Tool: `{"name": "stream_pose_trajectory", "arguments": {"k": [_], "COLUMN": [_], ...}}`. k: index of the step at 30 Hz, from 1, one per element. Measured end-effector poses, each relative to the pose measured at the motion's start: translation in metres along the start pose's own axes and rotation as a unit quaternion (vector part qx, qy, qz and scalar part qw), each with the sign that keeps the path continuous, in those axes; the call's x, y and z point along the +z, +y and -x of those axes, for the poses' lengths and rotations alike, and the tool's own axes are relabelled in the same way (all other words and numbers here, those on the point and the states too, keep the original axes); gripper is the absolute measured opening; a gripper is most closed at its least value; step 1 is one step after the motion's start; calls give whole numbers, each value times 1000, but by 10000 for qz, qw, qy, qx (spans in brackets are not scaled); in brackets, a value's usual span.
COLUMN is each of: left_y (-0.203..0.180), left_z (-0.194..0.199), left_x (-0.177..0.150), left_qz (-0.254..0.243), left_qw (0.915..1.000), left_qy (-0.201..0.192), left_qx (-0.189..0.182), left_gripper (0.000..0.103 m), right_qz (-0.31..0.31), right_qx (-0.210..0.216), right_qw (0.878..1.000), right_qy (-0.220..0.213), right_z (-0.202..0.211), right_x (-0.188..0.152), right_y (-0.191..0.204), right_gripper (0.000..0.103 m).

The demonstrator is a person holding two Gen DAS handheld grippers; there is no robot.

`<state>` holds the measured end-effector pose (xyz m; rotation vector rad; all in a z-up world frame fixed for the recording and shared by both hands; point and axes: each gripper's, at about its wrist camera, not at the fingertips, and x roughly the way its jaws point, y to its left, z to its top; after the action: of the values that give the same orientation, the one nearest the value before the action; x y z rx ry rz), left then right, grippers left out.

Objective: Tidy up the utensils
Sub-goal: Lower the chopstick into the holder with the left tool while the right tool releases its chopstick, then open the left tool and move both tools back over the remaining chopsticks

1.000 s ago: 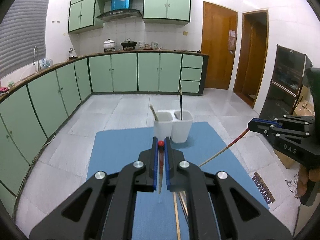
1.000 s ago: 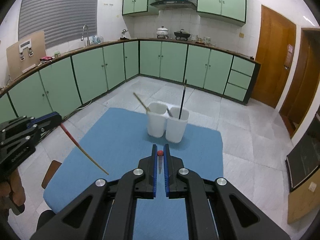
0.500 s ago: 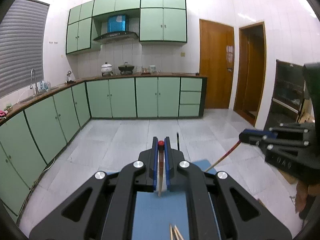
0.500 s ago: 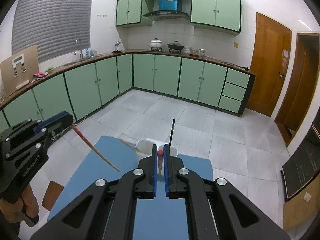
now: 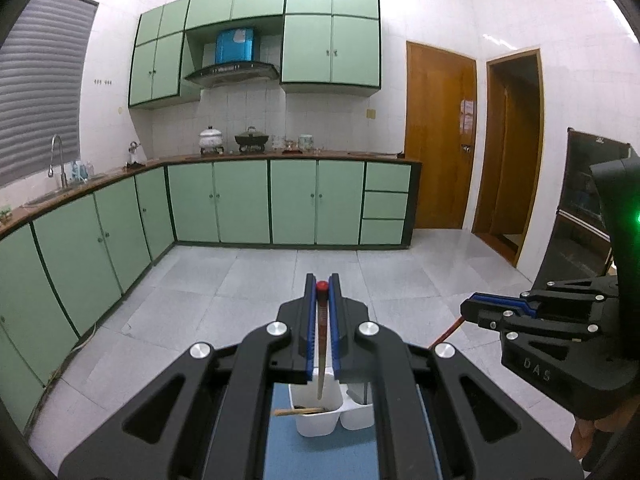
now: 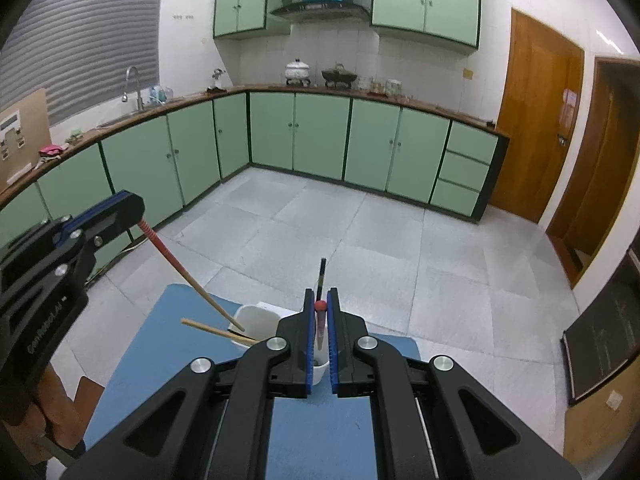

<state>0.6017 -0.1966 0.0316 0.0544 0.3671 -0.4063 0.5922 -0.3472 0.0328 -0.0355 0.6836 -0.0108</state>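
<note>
Your left gripper [image 5: 322, 292] clamps a red-tipped wooden chopstick [image 5: 321, 344]; your right gripper [image 6: 319, 312] clamps another [image 6: 320, 326], both above the white twin-compartment plastic holder [image 6: 256, 320].

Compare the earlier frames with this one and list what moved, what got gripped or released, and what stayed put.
Both grippers carried their red-topped chopsticks forward to the white two-cup holder: the left chopstick tip now hangs over its left cup, the right chopstick over the right cup. Nothing gripped or released. Left gripper and right gripper stay clamped; holder, blue mat unmoved.

Kitchen; green cabinets [image 5: 244, 200] (sink [image 5: 60, 196])
</note>
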Motion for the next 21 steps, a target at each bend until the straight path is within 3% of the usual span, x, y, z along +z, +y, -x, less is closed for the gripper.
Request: {"name": "stream_pose_trajectory", "arguments": {"k": [12, 16, 21], "left_y": [17, 23, 28], "left_z": [-55, -54, -29], "left_x": [-52, -58, -47], "left_qz": [72, 38, 22], "left_qw": [9984, 9980, 9988], "left_qy": [559, 622, 449], "left_qx": [78, 128, 186], "left_gripper": [5, 6, 13], "right_qz": [-198, -227, -188], "right_qx": [244, 231, 234], "right_qw": [9983, 9988, 9995], "right_qy": [483, 379, 64], "right_z": [-75, -68, -33], "right_x": [-32, -34, -34], "right_y": [-19, -21, -16], "right_gripper": [6, 19, 20]}}
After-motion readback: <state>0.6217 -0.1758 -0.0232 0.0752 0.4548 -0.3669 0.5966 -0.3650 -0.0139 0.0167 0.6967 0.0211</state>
